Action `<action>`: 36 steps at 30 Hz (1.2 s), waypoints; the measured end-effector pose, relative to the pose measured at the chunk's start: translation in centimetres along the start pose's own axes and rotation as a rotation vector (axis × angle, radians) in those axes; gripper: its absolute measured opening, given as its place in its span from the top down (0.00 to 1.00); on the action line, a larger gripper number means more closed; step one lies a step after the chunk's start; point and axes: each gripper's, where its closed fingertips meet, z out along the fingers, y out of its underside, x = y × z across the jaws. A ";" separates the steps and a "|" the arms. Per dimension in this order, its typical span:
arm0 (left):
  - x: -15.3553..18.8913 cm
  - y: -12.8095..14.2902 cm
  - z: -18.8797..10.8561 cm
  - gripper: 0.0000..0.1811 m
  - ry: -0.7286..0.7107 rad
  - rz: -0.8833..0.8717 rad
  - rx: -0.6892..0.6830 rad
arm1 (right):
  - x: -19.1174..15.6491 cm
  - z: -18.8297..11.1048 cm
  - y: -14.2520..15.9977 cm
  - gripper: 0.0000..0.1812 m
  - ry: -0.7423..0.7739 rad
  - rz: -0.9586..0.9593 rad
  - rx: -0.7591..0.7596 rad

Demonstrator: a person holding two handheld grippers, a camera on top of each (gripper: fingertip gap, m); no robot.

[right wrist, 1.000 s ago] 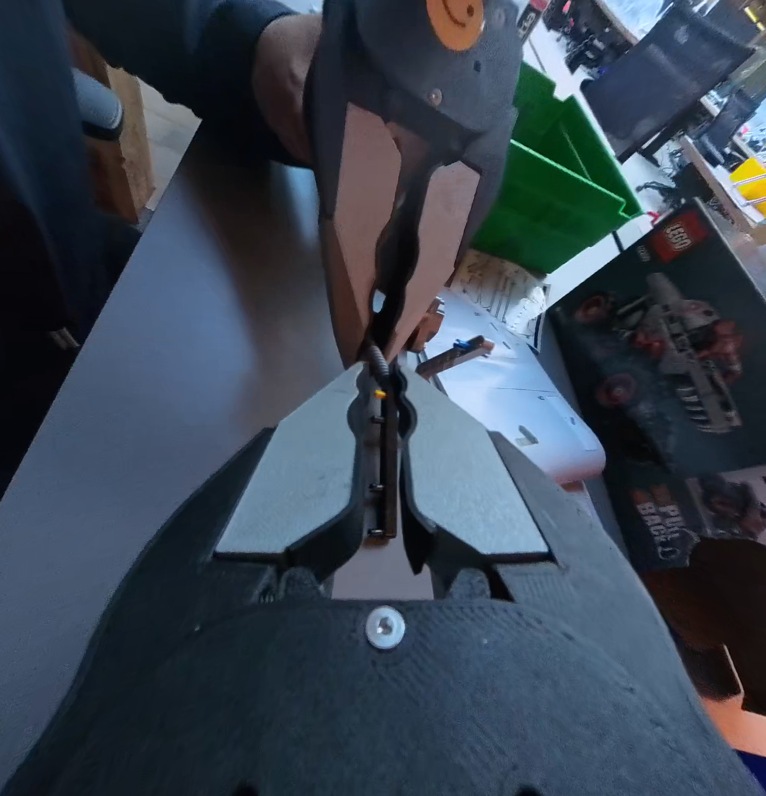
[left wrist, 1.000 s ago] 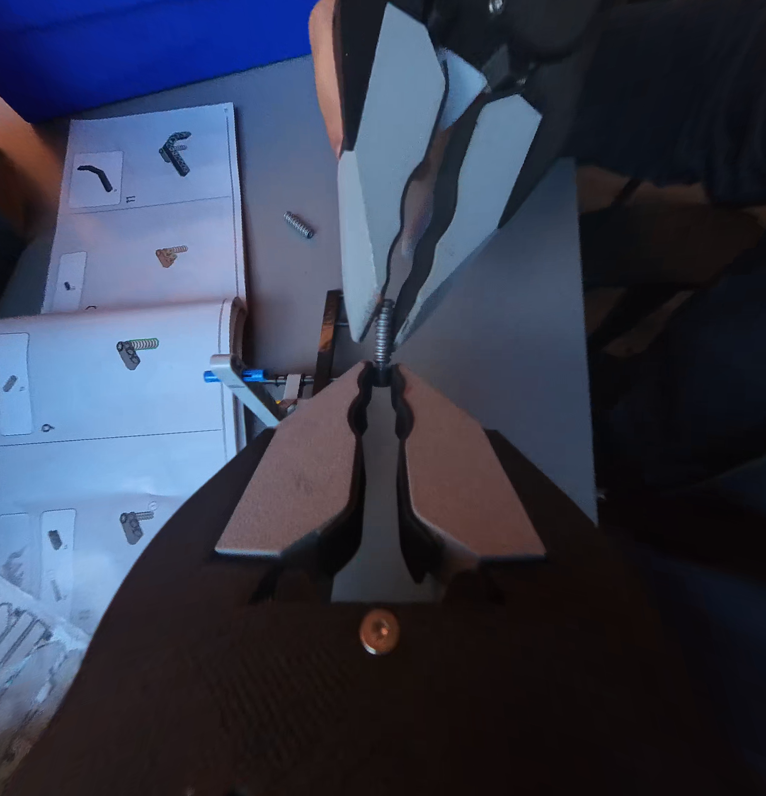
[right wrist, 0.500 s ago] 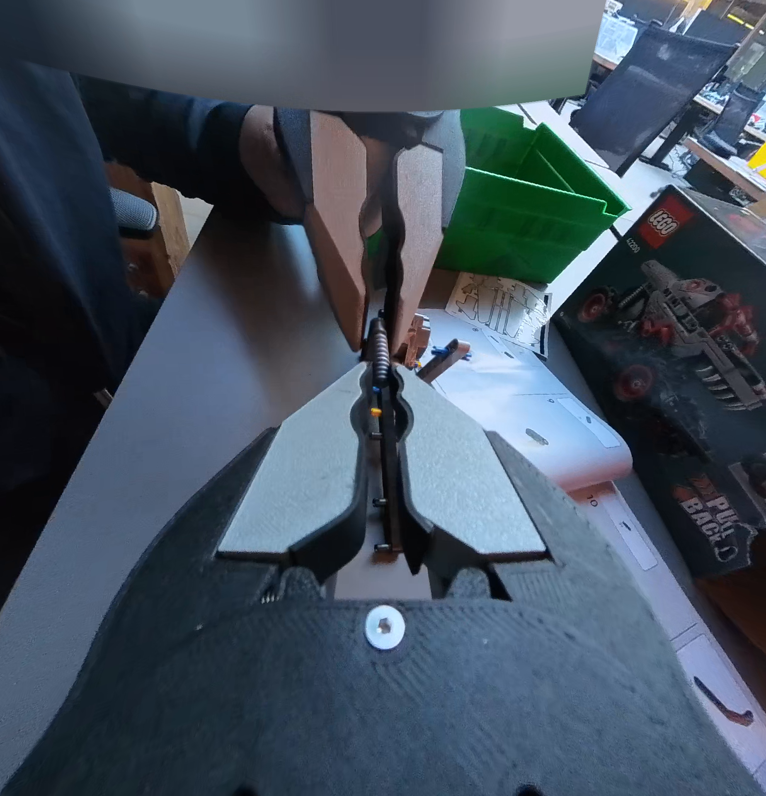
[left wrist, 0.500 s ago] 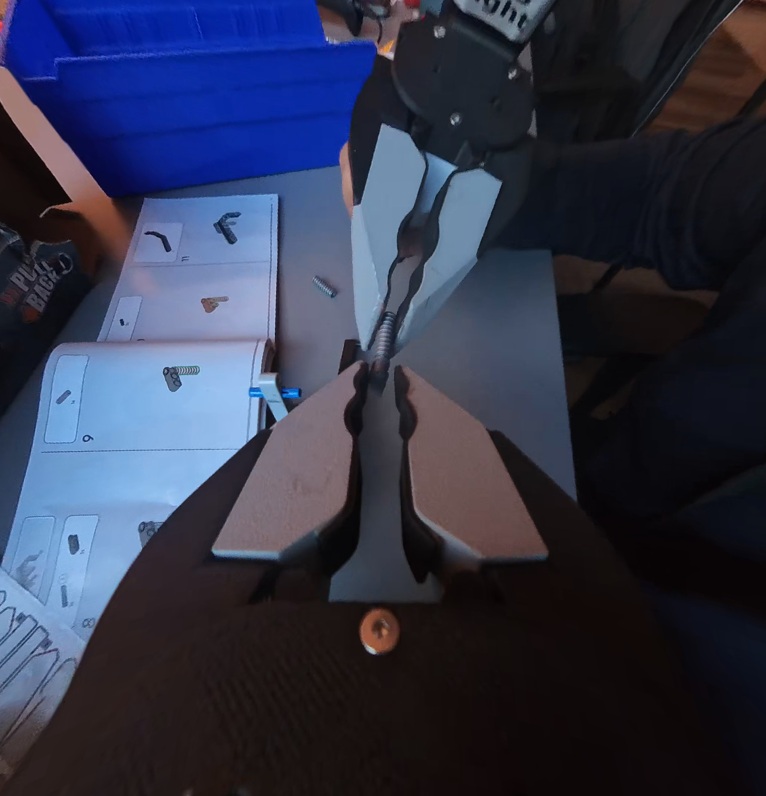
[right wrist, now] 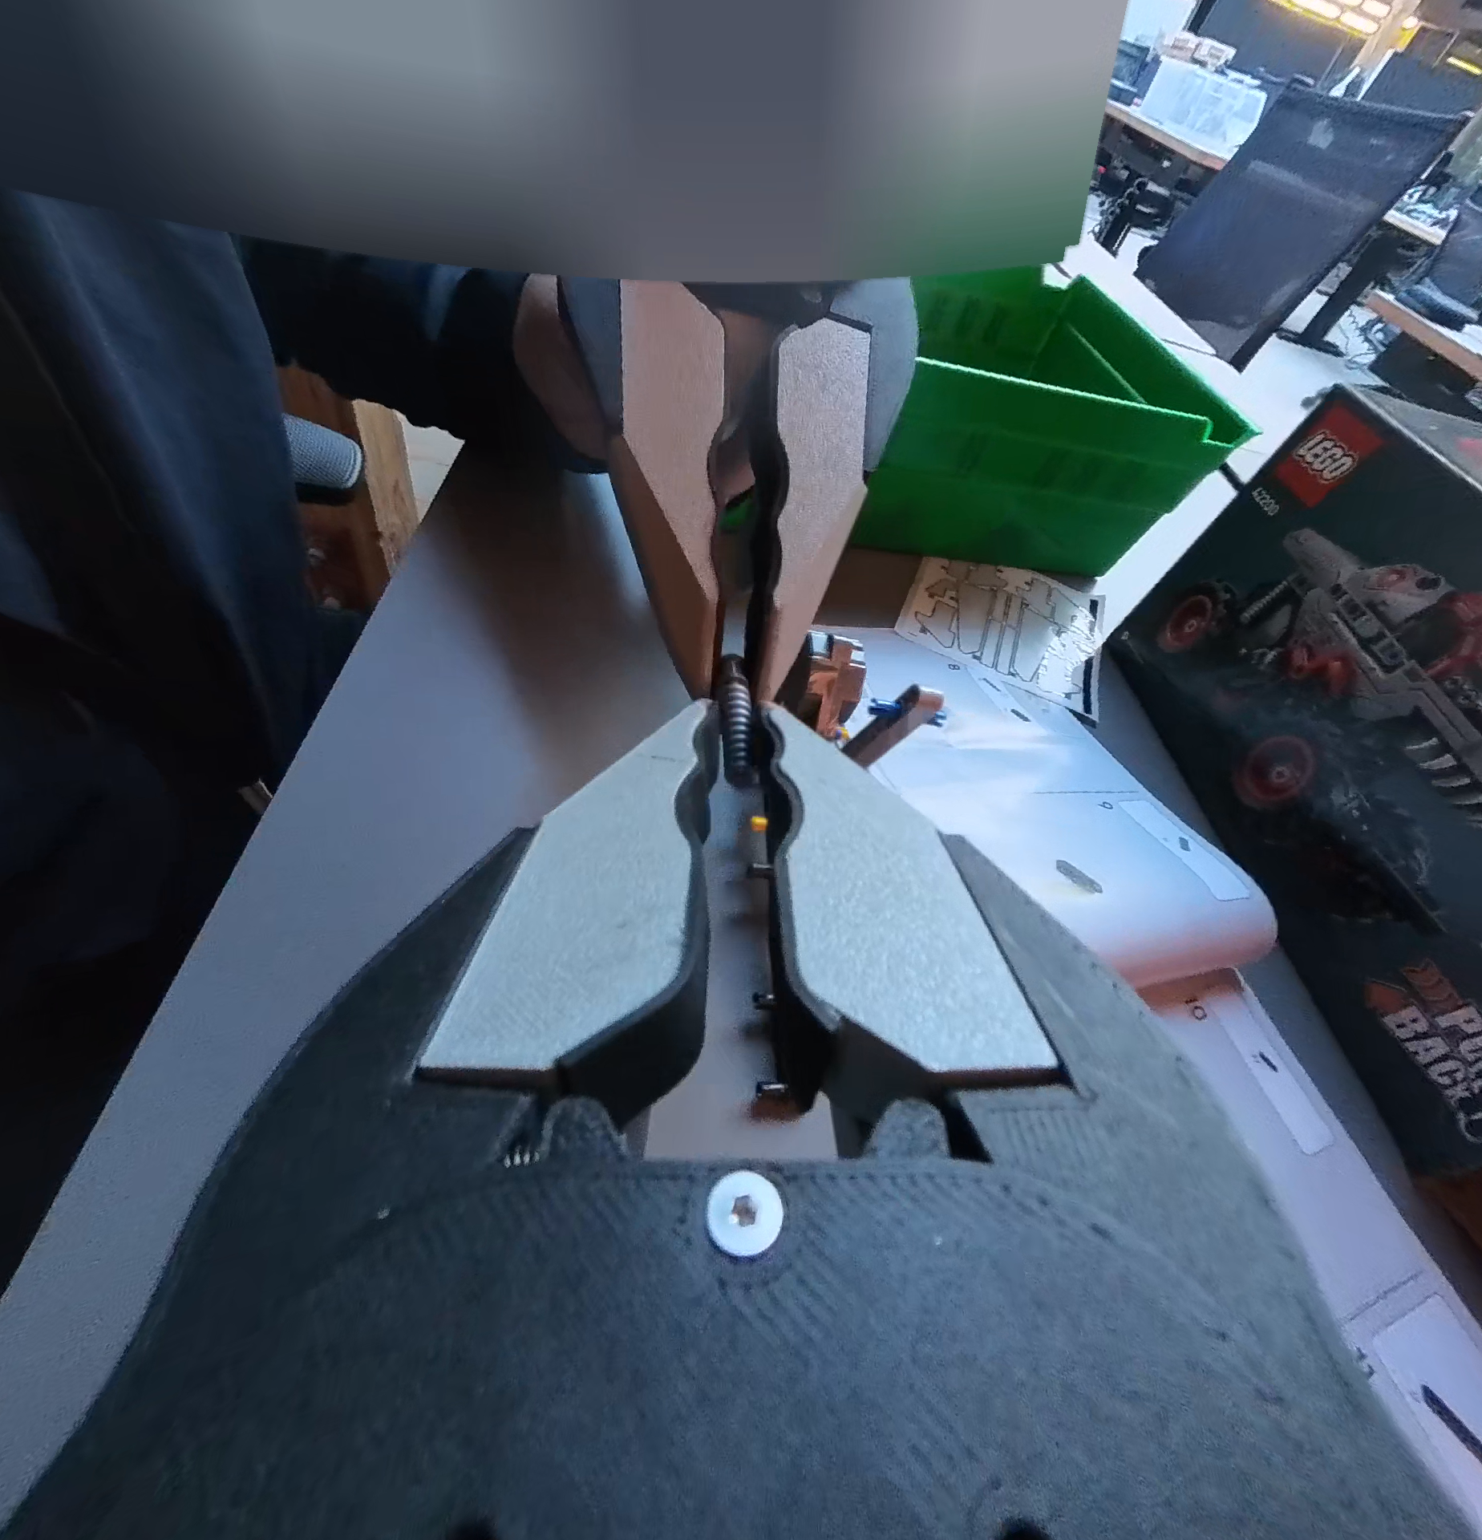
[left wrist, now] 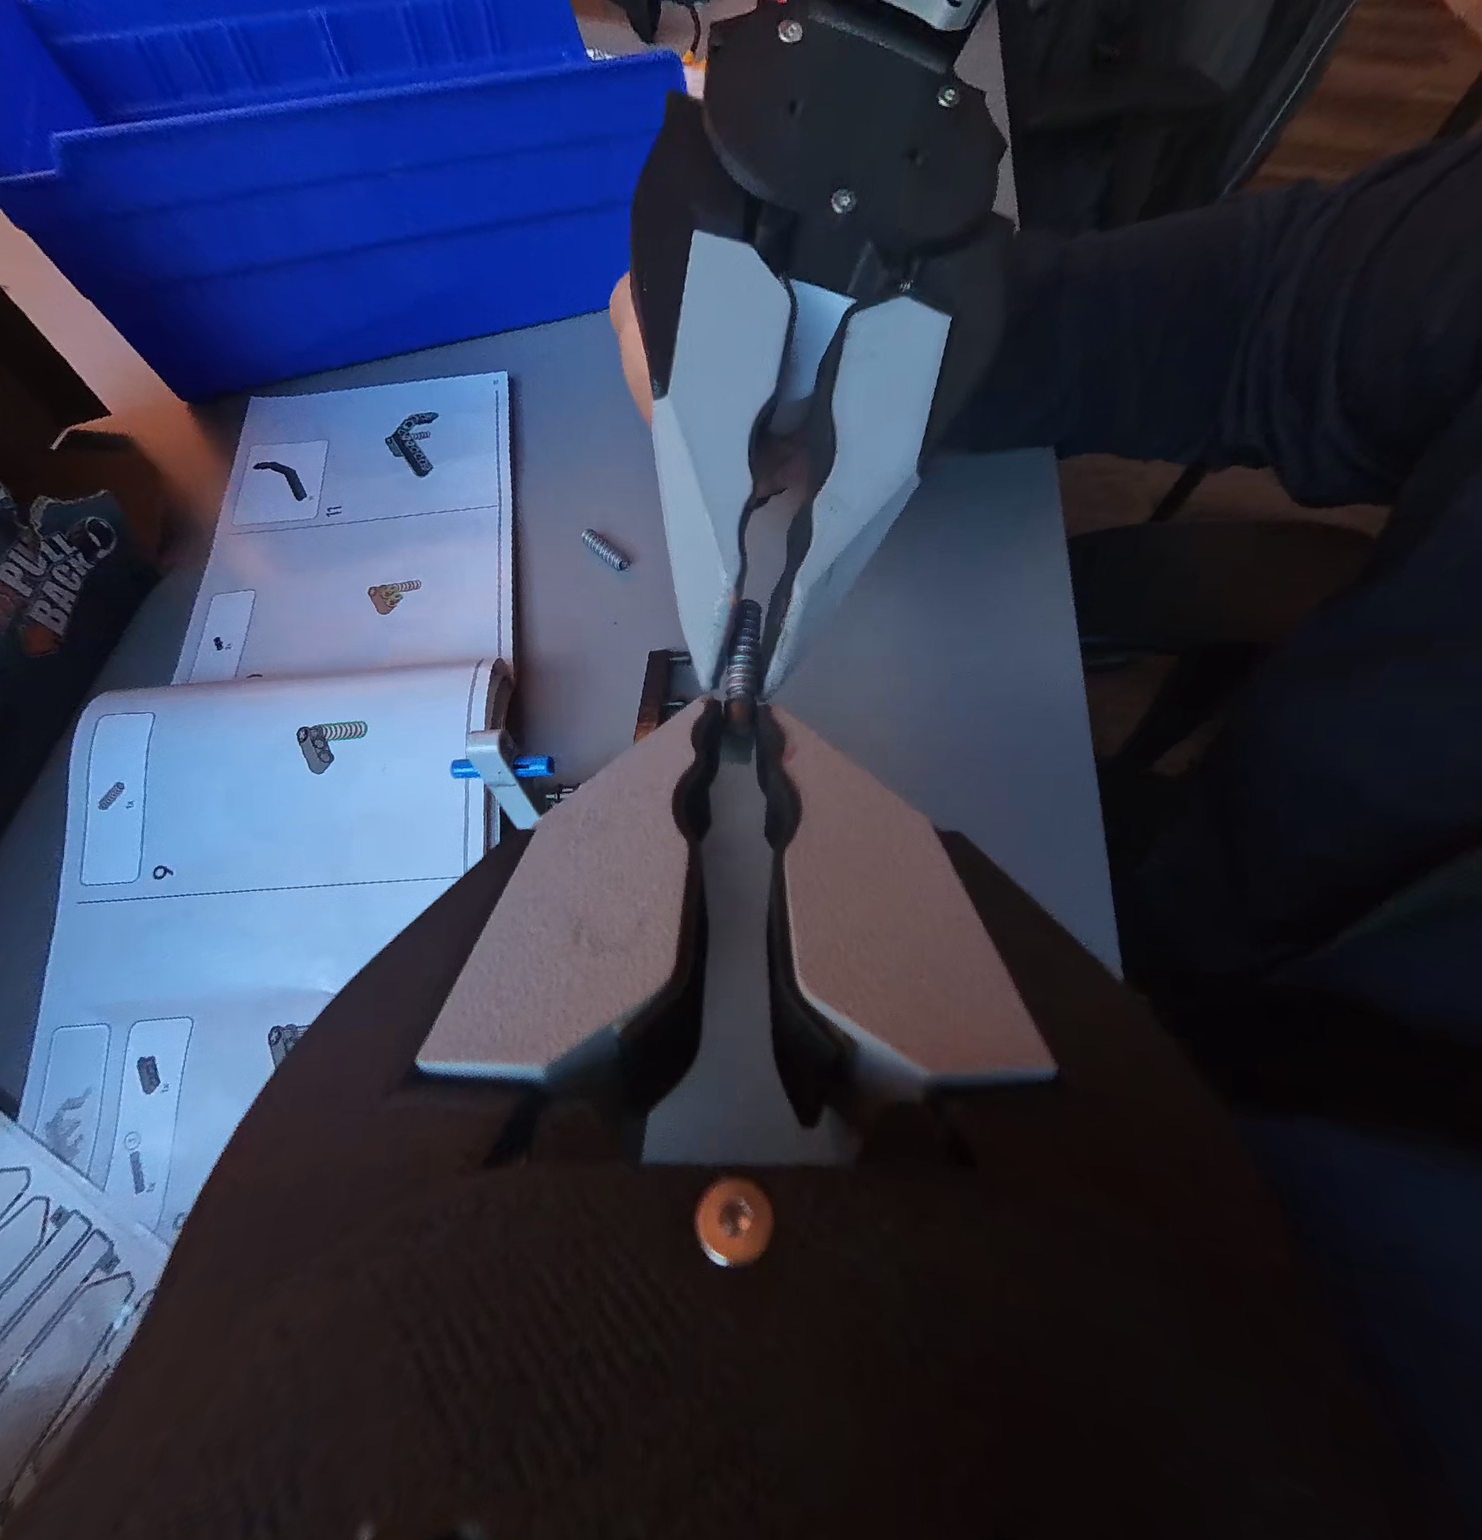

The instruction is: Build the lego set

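Spring (left wrist: 744, 646) gripped tip-to-tip above bench (left wrist: 929, 633): right hand-held gripper (left wrist: 742, 667) clenched on it from 12 o'clock, left hand-held gripper (left wrist: 738, 723) clenched on its lower end; second spring (left wrist: 606, 551) lying at 11 o'clock.

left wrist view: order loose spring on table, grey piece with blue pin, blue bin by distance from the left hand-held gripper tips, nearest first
1. grey piece with blue pin: just left of the left hand-held gripper, at the booklet's edge.
2. loose spring: on the table, farther ahead and left.
3. blue bin: far end of the table, upper left.
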 end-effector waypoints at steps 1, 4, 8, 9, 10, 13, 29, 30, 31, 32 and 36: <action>-0.1 0.1 0.0 0.97 -0.008 0.005 -0.010 | 0.0 0.1 0.1 0.97 0.003 -0.005 -0.009; -0.1 0.1 0.1 0.97 -0.015 0.009 -0.003 | 0.0 0.1 0.2 0.97 0.007 -0.012 -0.013; -0.1 -0.1 -0.2 0.96 -0.003 0.002 0.020 | 0.1 0.0 0.0 0.97 -0.001 0.002 -0.002; -0.2 -0.1 -0.2 0.95 -0.008 0.004 0.021 | 0.2 -0.1 0.1 0.97 0.005 0.002 -0.006; -0.3 -0.1 -0.3 0.94 -0.011 0.002 0.021 | 0.3 -0.3 0.1 0.97 0.010 0.002 -0.009; -0.4 -0.2 -0.4 0.96 -0.019 0.009 0.031 | 0.5 -0.6 0.0 0.97 0.014 0.003 -0.002; -0.2 0.0 -0.2 1.00 0.001 0.003 0.034 | 0.4 -0.7 0.7 0.97 0.013 0.003 -0.042; -0.2 0.1 -0.1 1.00 -0.002 0.003 0.028 | 0.4 -0.7 0.7 0.97 0.008 0.004 -0.046; -0.3 0.2 -0.1 1.00 -0.009 0.001 0.022 | 0.3 -0.7 0.9 0.97 0.006 0.004 -0.053; -0.4 0.3 0.0 1.00 -0.011 -0.003 0.015 | 0.3 -0.6 1.0 0.97 0.005 0.001 -0.063; -0.4 0.6 0.3 0.99 0.004 -0.025 0.006 | 0.3 -0.5 1.7 0.97 0.004 0.002 -0.103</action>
